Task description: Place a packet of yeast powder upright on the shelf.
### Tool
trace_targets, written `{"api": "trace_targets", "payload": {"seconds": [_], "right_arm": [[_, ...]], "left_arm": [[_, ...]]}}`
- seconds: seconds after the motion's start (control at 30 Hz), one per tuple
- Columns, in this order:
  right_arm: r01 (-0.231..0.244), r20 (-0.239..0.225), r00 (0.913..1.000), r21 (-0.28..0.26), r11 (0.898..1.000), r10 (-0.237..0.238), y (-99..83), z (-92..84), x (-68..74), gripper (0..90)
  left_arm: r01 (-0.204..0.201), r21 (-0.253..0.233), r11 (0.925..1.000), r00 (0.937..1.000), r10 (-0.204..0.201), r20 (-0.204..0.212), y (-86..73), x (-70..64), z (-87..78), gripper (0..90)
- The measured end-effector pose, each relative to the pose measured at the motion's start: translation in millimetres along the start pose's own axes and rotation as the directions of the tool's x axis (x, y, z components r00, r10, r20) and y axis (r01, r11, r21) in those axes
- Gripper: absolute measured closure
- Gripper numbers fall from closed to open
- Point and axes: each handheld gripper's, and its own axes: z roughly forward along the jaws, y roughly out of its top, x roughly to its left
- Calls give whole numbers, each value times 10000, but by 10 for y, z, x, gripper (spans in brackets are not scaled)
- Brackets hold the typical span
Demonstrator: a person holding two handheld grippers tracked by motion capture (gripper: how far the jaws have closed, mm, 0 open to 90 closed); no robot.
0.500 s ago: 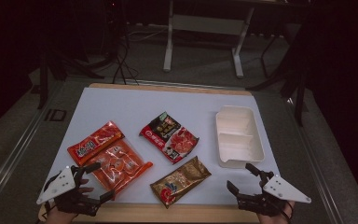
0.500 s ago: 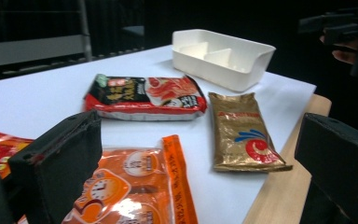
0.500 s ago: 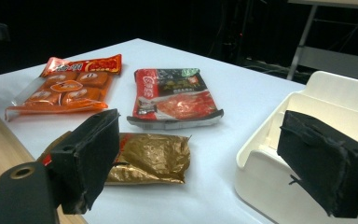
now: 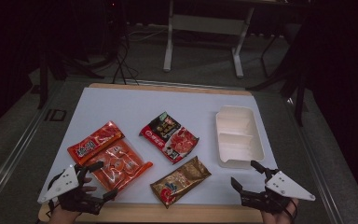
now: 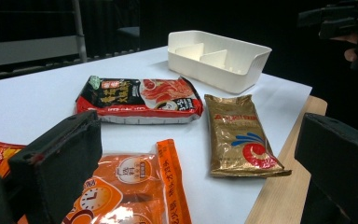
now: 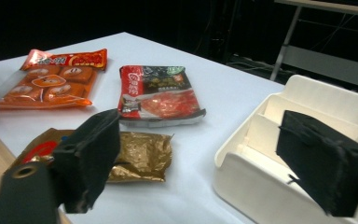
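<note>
Snack packets [image 4: 170,136] (white-topped table [image 4: 135,105])

flat orange snack pack [image 4: 121,164], table's near-left

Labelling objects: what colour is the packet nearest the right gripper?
Gold packet with a red-and-blue swirl logo; clearest in the left gripper view.

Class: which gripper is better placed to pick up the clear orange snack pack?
Probably the left gripper: its open fingers already hover at the orange snack pack. The right gripper sits by the white tray.
</note>
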Motion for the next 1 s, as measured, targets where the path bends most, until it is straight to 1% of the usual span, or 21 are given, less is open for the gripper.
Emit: {"api": "trace_targets", "payload": {"seconds": [0.1, 0.17, 0.2, 0.23, 0.27, 0.3, 0.33, 0.4, 0.43, 0.47, 0.5, 0.57, 0.63, 0.67, 0.7, 0.73, 0.77, 0.8, 0.9, 0.93, 1.0], "right_arm": [[47, -159, 9999, 172, 9998, -45, 22, 58, 0, 128], [122, -473, 9988, 567, 9983, -95, 25, 132, 4, 128], [122, -473, 9988, 567, 9983, -95, 25, 132, 4, 128], [214, -499, 9986, 846, 9962, -172, 24, 173, 13, 128], [178, -897, 9959, 1122, 9935, -77, 13, 258, 39, 102], [103, -1001, 9950, 1169, 9931, 15, 13, 286, 46, 101], [13, -1263, 9919, 1262, 9920, 148, 15, 319, 52, 93], [-239, -1451, 9885, 1311, 9911, 430, 13, 390, 69, 92], [-253, -1628, 9855, 1424, 9895, 487, 11, 421, 70, 93], [-268, -1667, 9847, 1473, 9887, 515, 1, 464, 79, 94], [-218, -1796, 9824, 1586, 9871, 506, -5, 499, 87, 115], [-30, -1858, 9820, 1711, 9853, 353, -14, 554, 106, 145], [-13, -2087, 9770, 2029, 9792, 446, -24, 631, 104, 162], [-92, -2206, 9737, 2110, 9775, 567, -42, 678, 99, 197], [-122, -2387, 9686, 2359, 9717, 701, -54, 720, 93, 211], [-65, -2330, 9702, 2477, 9688, 660, -67, 758, 91, 217], [7, -2428, 9679, 2616, 9652, 651, -77, 794, 85, 228], [7, -2428, 9679, 2616, 9652, 651, -77, 794, 85, 228], [52, -2659, 9607, 3060, 9520, 802, -110, 906, 64, 260], [51, -2626, 9614, 3148, 9491, 819, -124, 937, 64, 267], [35, -2733, 9571, 3430, 9393, 962, -152, 1000, 57, 297]], "left_arm": [[1, 65, 10000, 10000, -1, 9, -2, 3, 14, 6], [85, 20, 10000, 10000, -85, 40, 0, 4, 22, 6], [85, 20, 10000, 10000, -85, 40, 0, 4, 22, 6], [85, 20, 10000, 10000, -85, 40, 0, 4, 22, 6], [62, 69, 10000, 9999, -63, 87, -1, -3, 30, 6], [72, 65, 10000, 9999, -72, 99, -2, -8, 33, 6], [58, 108, 9999, 9999, -59, 110, -2, -8, 35, 6], [69, 149, 9999, 9999, -71, 132, -4, -4, 39, 6], [94, 141, 9999, 9999, -96, 130, -5, -1, 40, 6], [100, 141, 9999, 9999, -102, 117, -5, 0, 40, 6], [110, 128, 9999, 9999, -111, 118, -5, 2, 40, 6], [122, 120, 9999, 9998, -123, 127, -6, 2, 39, 6], [136, 161, 9998, 9998, -138, 136, -7, 4, 44, 6], [121, 201, 9997, 9998, -124, 146, -8, 6, 47, 6], [127, 212, 9997, 9998, -131, 170, -9, 5, 51, 6], [126, 217, 9997, 9997, -130, 184, -9, 3, 54, 6], [122, 224, 9997, 9997, -127, 188, -10, 3, 55, 6], [122, 224, 9997, 9997, -127, 188, -10, 3, 55, 6], [129, 242, 9996, 9998, -134, 178, -10, 6, 56, 6], [129, 251, 9996, 9998, -134, 175, -10, 7, 57, 6], [136, 271, 9995, 9997, -141, 186, -12, 9, 59, 6]]}}
